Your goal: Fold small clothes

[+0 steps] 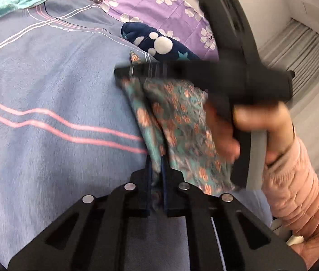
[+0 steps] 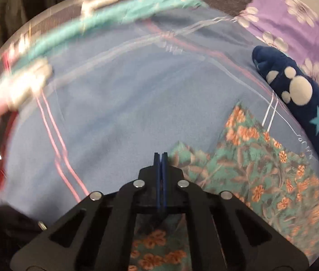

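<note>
The small garment is a teal cloth with orange flowers (image 1: pixel 182 117). It lies rumpled on a blue bedsheet (image 1: pixel 46 79) that has pink and white stripes. My left gripper (image 1: pixel 157 169) is shut on a fold of its near edge. My right gripper (image 1: pixel 123 72) crosses over the cloth as a blurred black bar, held by a hand (image 1: pixel 261 117). In the right wrist view, that gripper (image 2: pixel 161 158) is shut, its pads pressed together with no cloth visible between them. The floral cloth (image 2: pixel 261 169) spreads to its right and beneath it.
A navy plush piece with white dots and stars (image 1: pixel 159 43) (image 2: pixel 299 94) lies just beyond the cloth. Behind it is a purple flowered quilt (image 1: pixel 159 4). A teal fabric (image 2: pixel 114 15) lies along the sheet's far edge. A pink padded sleeve (image 1: pixel 295 192) sits at right.
</note>
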{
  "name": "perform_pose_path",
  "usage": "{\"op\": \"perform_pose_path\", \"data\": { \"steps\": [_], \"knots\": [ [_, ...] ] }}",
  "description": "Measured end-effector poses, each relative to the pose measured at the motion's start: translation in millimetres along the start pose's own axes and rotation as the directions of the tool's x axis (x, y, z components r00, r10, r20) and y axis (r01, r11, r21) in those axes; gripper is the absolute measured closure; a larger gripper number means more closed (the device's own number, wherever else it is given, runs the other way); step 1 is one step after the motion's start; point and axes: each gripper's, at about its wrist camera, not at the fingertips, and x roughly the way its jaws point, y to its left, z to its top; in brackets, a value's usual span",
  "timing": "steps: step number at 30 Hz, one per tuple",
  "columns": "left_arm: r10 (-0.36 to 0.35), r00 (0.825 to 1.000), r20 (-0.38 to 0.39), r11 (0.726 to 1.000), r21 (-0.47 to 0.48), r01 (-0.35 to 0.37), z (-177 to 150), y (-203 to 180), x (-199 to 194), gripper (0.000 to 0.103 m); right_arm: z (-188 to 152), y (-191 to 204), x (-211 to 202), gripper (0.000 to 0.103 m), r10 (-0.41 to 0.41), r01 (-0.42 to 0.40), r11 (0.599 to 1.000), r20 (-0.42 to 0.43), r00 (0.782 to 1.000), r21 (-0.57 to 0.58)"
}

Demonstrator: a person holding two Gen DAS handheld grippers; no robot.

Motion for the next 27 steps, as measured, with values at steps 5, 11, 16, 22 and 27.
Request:
{"op": "perform_pose_path", "data": {
  "steps": [5, 11, 16, 22, 27],
  "knots": [
    [0.016, 1.0, 0.002, 0.999, -0.043, -0.016, -2, 10, -7, 0.095, 1, -15, 5, 0.103, 0.024, -0.024, 0.999, 0.007, 1.0, 0.039],
    [0.005, 0.998, 0.063, 0.999, -0.033, -0.002, -8, 4, -35, 0.069, 3, -53, -27, 0.083, -0.062, 0.054, 0.991, 0.059, 0.996, 0.126],
    [0.058, 0.998, -0.016, 0.996, 0.065, -0.057, -13, -18, -14, 0.042, -2, -68, -4, 0.056, 0.032, -0.026, 0.981, -0.029, 0.999, 0.193],
    [0.03, 0.998, -0.049, 0.999, 0.016, -0.03, -18, -10, -9, 0.094, 8, -42, 30, 0.101, -0.142, 0.145, 0.987, -0.046, 0.989, 0.071],
    [0.044, 0.998, -0.051, 0.999, 0.022, -0.043, -28, -11, -16, 0.095, 15, -48, 22, 0.101, -0.075, 0.074, 0.991, 0.004, 0.997, 0.112]
  ]
}}
